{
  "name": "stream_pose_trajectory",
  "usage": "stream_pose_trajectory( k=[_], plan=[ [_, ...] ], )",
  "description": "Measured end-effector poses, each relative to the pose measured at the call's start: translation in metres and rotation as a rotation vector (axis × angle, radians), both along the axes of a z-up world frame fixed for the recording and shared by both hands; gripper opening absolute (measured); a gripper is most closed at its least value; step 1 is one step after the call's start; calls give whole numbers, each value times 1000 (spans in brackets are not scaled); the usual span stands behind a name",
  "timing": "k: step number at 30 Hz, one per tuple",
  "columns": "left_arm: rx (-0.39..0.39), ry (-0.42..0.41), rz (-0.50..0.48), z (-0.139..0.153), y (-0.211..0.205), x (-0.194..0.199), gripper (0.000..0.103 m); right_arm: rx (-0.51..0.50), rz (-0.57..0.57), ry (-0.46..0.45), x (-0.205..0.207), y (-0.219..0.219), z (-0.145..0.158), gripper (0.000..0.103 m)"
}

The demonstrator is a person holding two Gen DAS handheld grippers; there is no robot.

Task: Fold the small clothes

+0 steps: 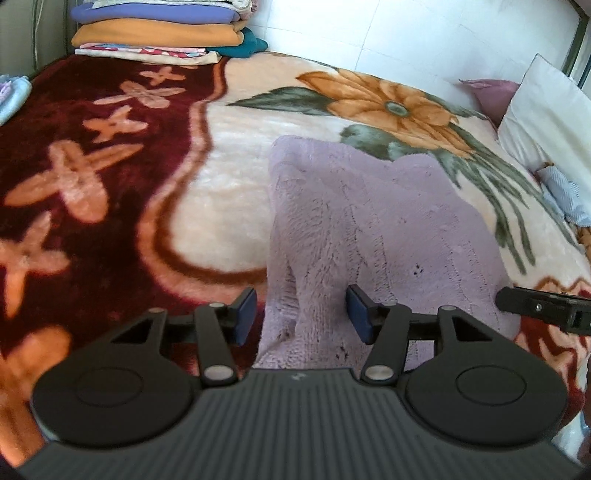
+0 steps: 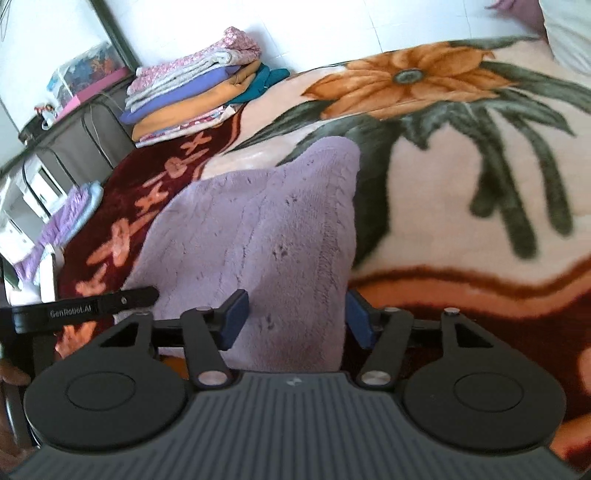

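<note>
Bed point(image 1: 229, 192) covered by floral blanket point(image 1: 92, 177), maroon border, cream middle with orange flower point(image 1: 388, 99). Lilac fleece garment point(image 1: 369, 229) lies flat on the blanket, on the cream part, near edge toward both grippers; a few dark specks on it. Stack of folded clothes point(image 1: 159, 29) at far corner of bed against wall, well apart from garment. White pillow point(image 1: 546, 110) at far right, pink cushion point(image 1: 491, 92) beside it. Small pastel cloth point(image 1: 11, 96) at left edge of bed.

Left gripper point(image 1: 301, 314): jaws standing apart, over garment's near left edge, fabric between the blue pads, pads not pressing it. Right gripper point(image 2: 295, 317): jaws apart, over garment's near right edge, fabric between, no pinch seen. Each gripper's finger shows at the side of the other's view.
</note>
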State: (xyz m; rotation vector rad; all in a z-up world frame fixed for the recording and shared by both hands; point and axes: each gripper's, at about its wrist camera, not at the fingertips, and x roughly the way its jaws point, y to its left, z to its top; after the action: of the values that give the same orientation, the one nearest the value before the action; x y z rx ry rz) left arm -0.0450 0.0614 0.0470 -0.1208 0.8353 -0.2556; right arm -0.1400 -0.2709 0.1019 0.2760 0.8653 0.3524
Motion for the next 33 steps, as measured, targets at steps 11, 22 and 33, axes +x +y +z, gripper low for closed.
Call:
stream_pose_trajectory(
  k=[11, 22, 33],
  plan=[
    [41, 4, 28, 13, -8, -21, 61, -143, -8, -54, -18, 26, -7, 76],
    [164, 68, 65, -14, -43, -43, 77, -189, -30, -58, -54, 39, -18, 101],
    [227, 65, 124, -29, -60, -40, 80, -216, -63, 49, -42, 45, -52, 102]
  ],
)
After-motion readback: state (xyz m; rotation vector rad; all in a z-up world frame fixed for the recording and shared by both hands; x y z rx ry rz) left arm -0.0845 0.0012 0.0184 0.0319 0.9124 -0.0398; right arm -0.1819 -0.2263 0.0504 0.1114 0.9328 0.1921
